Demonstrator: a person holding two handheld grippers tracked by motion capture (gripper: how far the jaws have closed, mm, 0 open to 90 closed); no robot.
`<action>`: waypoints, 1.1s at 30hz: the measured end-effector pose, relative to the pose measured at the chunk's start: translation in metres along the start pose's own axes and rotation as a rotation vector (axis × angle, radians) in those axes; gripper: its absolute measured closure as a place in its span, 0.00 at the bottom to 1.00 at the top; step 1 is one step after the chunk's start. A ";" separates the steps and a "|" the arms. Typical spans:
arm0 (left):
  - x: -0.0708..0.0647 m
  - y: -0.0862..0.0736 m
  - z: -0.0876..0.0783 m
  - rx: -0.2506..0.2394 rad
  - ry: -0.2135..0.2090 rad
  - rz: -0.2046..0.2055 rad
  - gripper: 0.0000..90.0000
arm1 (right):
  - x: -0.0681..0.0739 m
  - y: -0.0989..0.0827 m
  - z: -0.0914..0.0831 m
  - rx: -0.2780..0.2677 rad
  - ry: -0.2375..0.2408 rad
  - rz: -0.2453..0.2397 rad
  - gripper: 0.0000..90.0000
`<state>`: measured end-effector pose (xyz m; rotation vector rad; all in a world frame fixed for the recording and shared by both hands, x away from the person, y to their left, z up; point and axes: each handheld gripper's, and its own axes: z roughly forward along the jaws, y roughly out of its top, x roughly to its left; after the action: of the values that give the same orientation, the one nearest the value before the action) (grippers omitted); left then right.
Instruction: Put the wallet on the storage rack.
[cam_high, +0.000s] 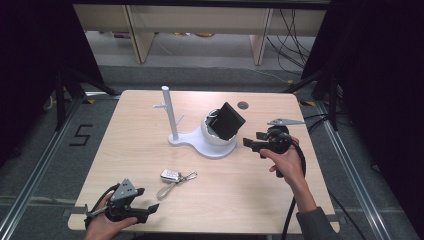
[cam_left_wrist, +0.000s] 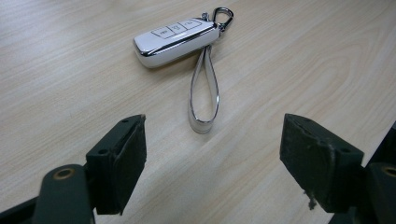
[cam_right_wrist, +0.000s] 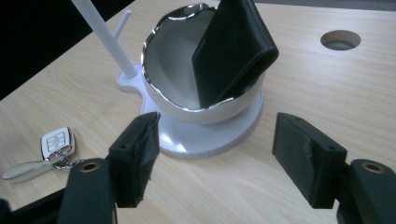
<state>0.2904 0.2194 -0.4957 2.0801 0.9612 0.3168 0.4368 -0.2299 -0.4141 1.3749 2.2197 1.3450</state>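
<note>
Even, soft overhead light brightens the pale table (cam_high: 150, 150), leaving only faint shadows. The surroundings fall into darkness. All views look slightly soft, with mild glare on the bowl's rim (cam_right_wrist: 154, 37).

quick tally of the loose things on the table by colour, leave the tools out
White: 2, the white plastic stand with bowl and upright peg post and the white car key fob with silver strap loop.
Black: 1, the black leather wallet standing tilted in the stand's bowl.
Total: 3
</note>
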 end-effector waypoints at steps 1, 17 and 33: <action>0.000 0.000 0.000 0.005 -0.001 -0.001 0.25 | -0.002 -0.002 0.000 0.003 0.000 -0.023 0.35; -0.003 0.001 0.000 -0.029 0.008 -0.027 0.19 | 0.024 -0.056 0.016 0.051 -0.002 -0.051 0.30; -0.002 0.002 0.000 -0.019 0.006 0.010 0.19 | 0.038 -0.106 0.006 0.153 -0.006 -0.074 0.27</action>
<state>0.2899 0.2171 -0.4937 2.0687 0.9487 0.3363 0.3546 -0.2122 -0.4900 1.3276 2.3876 1.1672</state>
